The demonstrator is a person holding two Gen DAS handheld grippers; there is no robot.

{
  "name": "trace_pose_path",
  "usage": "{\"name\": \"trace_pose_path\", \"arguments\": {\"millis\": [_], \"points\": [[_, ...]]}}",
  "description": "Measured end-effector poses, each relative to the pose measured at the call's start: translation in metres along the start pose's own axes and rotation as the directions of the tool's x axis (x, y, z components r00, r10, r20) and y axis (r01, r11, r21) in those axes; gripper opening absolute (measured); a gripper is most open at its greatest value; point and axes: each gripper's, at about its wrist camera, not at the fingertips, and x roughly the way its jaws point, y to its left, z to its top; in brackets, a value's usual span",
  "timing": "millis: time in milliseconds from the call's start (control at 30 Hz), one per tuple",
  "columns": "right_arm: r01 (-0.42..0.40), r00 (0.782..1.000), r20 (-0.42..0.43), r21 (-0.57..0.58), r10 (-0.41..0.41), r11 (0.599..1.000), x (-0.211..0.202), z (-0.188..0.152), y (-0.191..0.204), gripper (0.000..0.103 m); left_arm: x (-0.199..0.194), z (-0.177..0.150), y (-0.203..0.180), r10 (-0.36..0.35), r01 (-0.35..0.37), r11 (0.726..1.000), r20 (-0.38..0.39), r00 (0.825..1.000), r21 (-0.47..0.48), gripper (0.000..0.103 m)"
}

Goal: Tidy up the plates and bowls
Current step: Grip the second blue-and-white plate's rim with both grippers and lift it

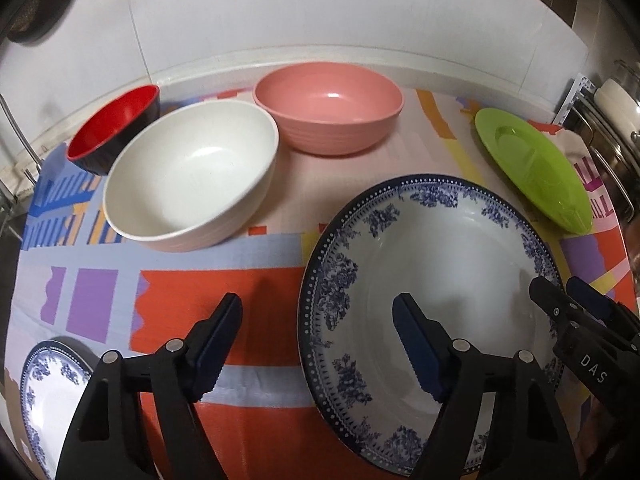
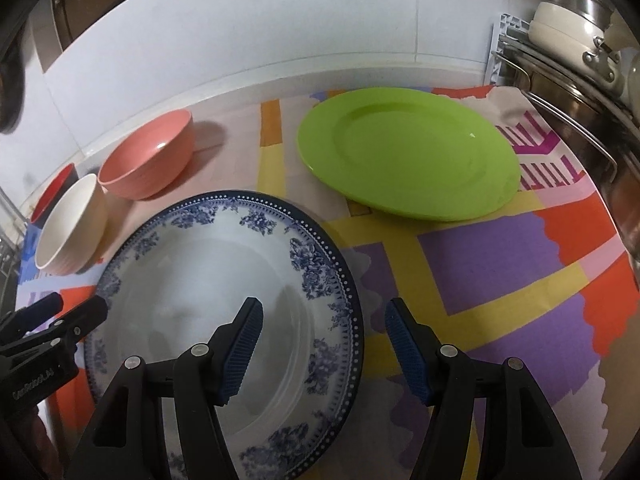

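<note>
A large blue-and-white floral plate point(image 1: 460, 264) point(image 2: 192, 264) lies on the patterned cloth. My left gripper point(image 1: 320, 316) is open and straddles its left rim. My right gripper point(image 2: 322, 320) is open and straddles its right rim; it also shows in the left wrist view point(image 1: 568, 292). A white bowl point(image 1: 192, 172) point(image 2: 68, 232), a pink bowl point(image 1: 328, 108) point(image 2: 148, 156) and a red-and-black bowl point(image 1: 112, 128) point(image 2: 54, 190) stand behind. A green plate point(image 1: 532, 164) point(image 2: 408, 152) lies at the right. A smaller floral plate point(image 1: 48, 392) lies at the near left.
The colourful cloth point(image 2: 500, 272) covers the counter. A white tiled wall point(image 1: 320, 12) runs along the back. A metal rack with pots point(image 2: 580, 52) stands at the right edge. A metal rail point(image 1: 16, 140) stands at the left.
</note>
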Motion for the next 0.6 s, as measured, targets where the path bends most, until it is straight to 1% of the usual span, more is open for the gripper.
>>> {"name": "trace_pose_path", "arguments": {"millis": [167, 200, 333, 400, 467, 600], "points": [[-0.007, 1.0, -0.017, -0.007, 0.007, 1.0, 0.007, 0.0, 0.001, 0.064, 0.006, 0.0, -0.001, -0.012, 0.012, 1.0, -0.019, 1.0, 0.003, 0.069], [-0.008, 1.0, -0.019, -0.006, 0.008, 1.0, 0.008, 0.0, 0.0, 0.062, 0.007, 0.0, -0.001, -0.02, 0.02, 1.0, -0.025, 0.999, 0.001, 0.067], [-0.008, 0.999, -0.031, -0.012, 0.007, 1.0, 0.011, 0.0, 0.001, 0.056, 0.011, 0.0, -0.001, -0.042, 0.042, 0.999, -0.045, 0.998, -0.002, 0.062], [-0.002, 1.0, -0.031, -0.018, 0.002, 1.0, 0.012, 0.0, 0.001, 0.052, 0.013, -0.001, 0.0, -0.053, 0.053, 0.999, -0.055, 0.997, -0.001, 0.056], [0.007, 1.0, -0.03, -0.028, -0.007, 1.0, 0.012, 0.001, 0.001, 0.048, 0.015, -0.001, 0.0, -0.07, 0.07, 0.998, -0.066, 0.995, -0.001, 0.053], [0.014, 0.999, -0.029, -0.05, -0.016, 0.999, 0.012, 0.001, 0.004, 0.041, 0.015, 0.0, -0.001, -0.065, 0.066, 0.998, -0.063, 0.996, 0.013, 0.042]]}}
